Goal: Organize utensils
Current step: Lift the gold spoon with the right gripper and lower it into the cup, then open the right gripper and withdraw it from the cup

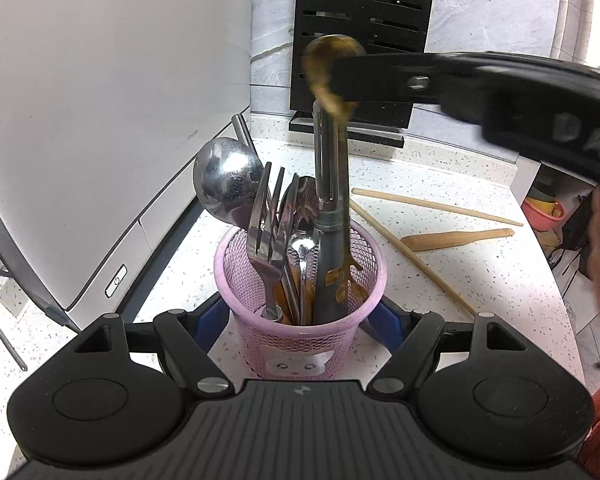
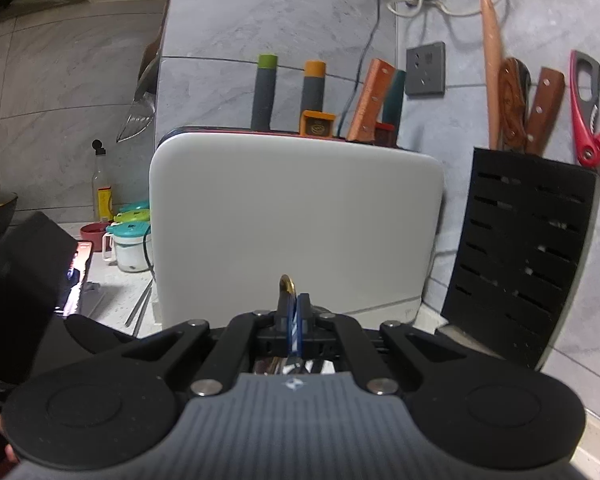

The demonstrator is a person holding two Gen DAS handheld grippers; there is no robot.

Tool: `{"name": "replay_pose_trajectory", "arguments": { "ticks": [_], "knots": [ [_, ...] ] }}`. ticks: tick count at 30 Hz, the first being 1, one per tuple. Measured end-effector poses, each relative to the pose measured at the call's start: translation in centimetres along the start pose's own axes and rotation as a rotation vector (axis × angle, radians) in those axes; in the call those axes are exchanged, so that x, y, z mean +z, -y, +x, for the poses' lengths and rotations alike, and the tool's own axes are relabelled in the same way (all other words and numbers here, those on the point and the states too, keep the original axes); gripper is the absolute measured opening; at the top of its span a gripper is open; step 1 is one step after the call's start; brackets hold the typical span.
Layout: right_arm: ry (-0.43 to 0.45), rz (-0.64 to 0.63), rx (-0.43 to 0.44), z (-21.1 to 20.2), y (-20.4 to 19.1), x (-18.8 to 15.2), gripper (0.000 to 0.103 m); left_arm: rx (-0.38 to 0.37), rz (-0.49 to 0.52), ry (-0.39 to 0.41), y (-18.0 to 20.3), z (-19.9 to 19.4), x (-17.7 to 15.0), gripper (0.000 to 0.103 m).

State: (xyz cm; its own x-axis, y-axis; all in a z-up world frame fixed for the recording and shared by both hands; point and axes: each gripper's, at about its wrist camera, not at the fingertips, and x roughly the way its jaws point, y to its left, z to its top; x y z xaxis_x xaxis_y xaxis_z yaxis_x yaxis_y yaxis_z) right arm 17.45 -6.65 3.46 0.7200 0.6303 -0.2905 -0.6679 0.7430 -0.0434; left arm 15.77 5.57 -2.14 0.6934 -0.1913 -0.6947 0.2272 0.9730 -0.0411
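Note:
In the left wrist view a pink mesh utensil basket (image 1: 300, 320) stands on the speckled counter, gripped on both sides by my left gripper (image 1: 300, 322). It holds a fork (image 1: 265, 224), spoons, a steel ladle (image 1: 226, 182) and a grey peeler (image 1: 330, 216). My right gripper (image 1: 342, 80) reaches in from the right, shut on the top of an amber slotted spoon (image 1: 346, 272) whose head is inside the basket. In the right wrist view my right gripper (image 2: 294, 308) is shut on that amber handle (image 2: 287, 283).
Two wooden chopsticks (image 1: 436, 206) and a wooden spatula (image 1: 456, 238) lie on the counter right of the basket. A white appliance (image 1: 100, 120) stands left, a black knife block (image 1: 360, 36) behind. Bottles and jars (image 2: 128, 240) sit at far left.

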Motion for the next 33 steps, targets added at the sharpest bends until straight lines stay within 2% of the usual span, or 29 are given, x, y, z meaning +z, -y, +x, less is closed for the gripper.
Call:
{"name": "replay_pose_trajectory", "arguments": {
  "ticks": [4,10,16,21,25,30,33],
  "knots": [
    [-0.068,0.030,0.018,-0.7,1.1,0.4,0.000,0.002,0.000,0.000,0.0,0.1,0.2,0.088],
    [-0.049,0.063,-0.021,-0.3,1.5,-0.6,0.000,0.008,0.002,-0.001,0.3,0.1,0.3,0.087],
    [-0.030,-0.020,-0.022,0.0,0.0,-0.9,0.000,0.000,0.001,0.000,0.1,0.1,0.2,0.087],
    [-0.075,-0.130,-0.020,0.9,-1.5,-2.2,0.000,0.000,0.000,0.000,0.1,0.1,0.2,0.087],
    [-0.146,-0.145,-0.004,1.6,-1.6,-2.9,0.000,0.002,0.004,0.001,0.2,0.1,0.2,0.087],
    [-0.234,-0.076,0.020,2.2,-0.6,-2.9,0.000,0.006,0.010,0.001,0.4,0.1,0.2,0.087],
    [-0.317,-0.001,0.065,2.9,0.2,-2.9,0.000,0.007,0.010,0.001,0.5,0.2,0.2,0.087]
  ]
}}
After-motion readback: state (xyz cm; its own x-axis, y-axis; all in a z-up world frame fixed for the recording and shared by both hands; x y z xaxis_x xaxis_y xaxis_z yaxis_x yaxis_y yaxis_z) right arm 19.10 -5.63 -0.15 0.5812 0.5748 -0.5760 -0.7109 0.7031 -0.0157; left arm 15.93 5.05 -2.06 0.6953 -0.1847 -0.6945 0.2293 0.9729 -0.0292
